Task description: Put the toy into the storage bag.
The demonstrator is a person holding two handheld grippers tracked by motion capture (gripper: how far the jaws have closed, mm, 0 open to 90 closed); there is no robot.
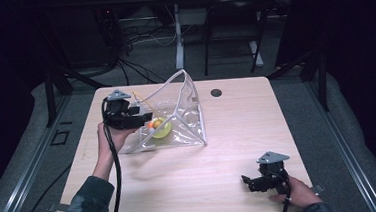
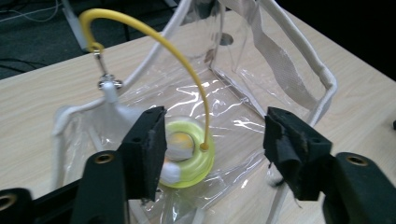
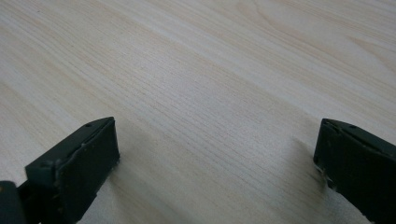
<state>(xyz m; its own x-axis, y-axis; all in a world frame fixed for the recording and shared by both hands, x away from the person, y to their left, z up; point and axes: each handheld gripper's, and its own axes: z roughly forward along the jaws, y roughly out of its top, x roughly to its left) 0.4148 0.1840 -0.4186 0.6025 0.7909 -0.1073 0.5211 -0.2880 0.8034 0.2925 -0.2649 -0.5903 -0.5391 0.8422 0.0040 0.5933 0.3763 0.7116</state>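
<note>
A clear plastic bag with white piping (image 1: 189, 117) (image 2: 280, 60) stands open on the wooden table (image 1: 229, 148), left of centre. Inside it lies a yellow-green ring toy with orange and white parts (image 1: 159, 128) (image 2: 196, 161). A thin yellow cord (image 2: 154, 37) arcs from the ring up to a metal clip on the bag's rim. My left gripper (image 1: 144, 122) (image 2: 215, 135) hovers at the bag's mouth, open, its jaws on either side of the ring without touching it. My right gripper (image 1: 247, 182) (image 3: 215, 149) rests open above bare wood near the front right corner.
A dark cable hole (image 1: 216, 92) sits in the table's far middle. Behind the table are cables and a desk's legs (image 1: 178, 41) on a dark floor. Bare wood lies between the bag and my right gripper.
</note>
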